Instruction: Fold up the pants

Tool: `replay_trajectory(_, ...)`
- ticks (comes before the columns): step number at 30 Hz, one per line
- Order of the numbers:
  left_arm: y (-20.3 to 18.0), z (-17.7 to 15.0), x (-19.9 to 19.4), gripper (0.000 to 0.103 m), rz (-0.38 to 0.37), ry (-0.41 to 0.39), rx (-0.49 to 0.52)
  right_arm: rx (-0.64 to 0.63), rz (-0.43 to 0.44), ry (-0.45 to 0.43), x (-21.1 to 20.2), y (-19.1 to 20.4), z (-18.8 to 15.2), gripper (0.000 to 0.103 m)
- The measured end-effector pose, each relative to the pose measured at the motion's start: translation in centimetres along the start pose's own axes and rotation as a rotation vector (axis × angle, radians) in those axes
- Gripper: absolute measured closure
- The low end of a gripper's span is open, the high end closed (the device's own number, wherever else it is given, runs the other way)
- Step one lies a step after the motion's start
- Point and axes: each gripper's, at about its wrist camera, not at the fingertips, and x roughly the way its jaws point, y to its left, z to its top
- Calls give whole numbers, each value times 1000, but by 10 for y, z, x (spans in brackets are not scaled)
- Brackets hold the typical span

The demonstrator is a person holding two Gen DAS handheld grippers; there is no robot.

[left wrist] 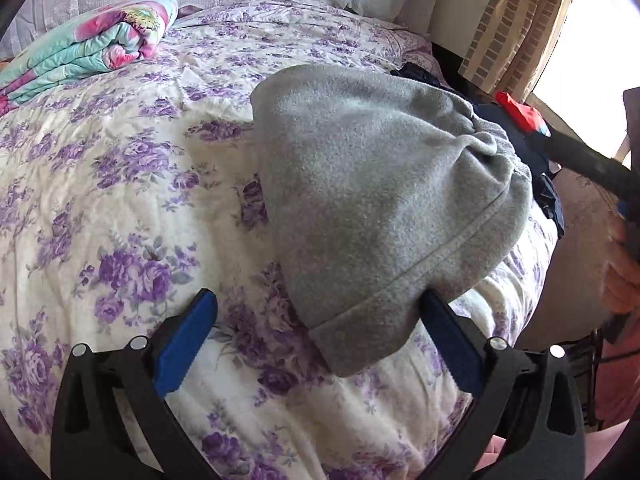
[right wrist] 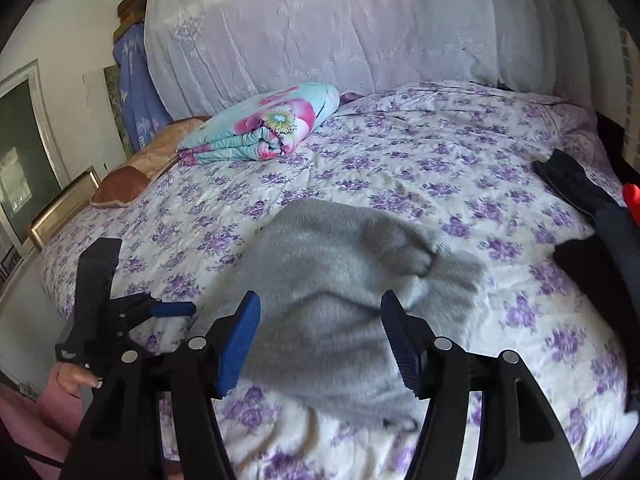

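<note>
The grey fleece pants [left wrist: 384, 200] lie bunched in a folded heap on the bed's purple-flowered quilt [left wrist: 120, 184], toward its right side. In the left wrist view, the left gripper [left wrist: 316, 316] hangs over the quilt with its blue-padded jaws wide apart; the pants' hem drapes against the inner face of the right finger, while the left finger stands clear over bare quilt. That view alone shows the ribbed waistband gathered at the far right end of the heap, a curtain [left wrist: 516, 24] beside a bright window, and the right gripper's dark shaft reaching in from the right edge with a red-orange tip [left wrist: 520, 110]. In the right wrist view, the right gripper [right wrist: 320, 324] also has its jaws spread apart, poised above the middle of the blurred grey heap and gripping nothing. Only this view shows the left gripper from outside [right wrist: 132, 312], low at the left with a hand [right wrist: 78, 378] beneath it, plus the lace-draped headboard [right wrist: 340, 32], a brown pillow [right wrist: 136, 176] and dark clothes [right wrist: 576, 184] at the bed's right edge. A folded floral blanket [right wrist: 268, 124] rests near the headboard.
</note>
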Motion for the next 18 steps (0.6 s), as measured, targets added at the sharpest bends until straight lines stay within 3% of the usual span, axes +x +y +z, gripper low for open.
replay_trajectory(8, -6, 2, -21, 4, 40, -20, -12, 11, -58, -77, -37, -5, -21, 28)
replay_trajectory(13, 13, 21, -48, 4, 16, -79, -125, 60, -89, -133, -52, -14, -26, 18)
replay_trajectory(18, 26, 36, -39, 4, -14, -45, -220, 162, -87, -147, -51, -36, -30, 15)
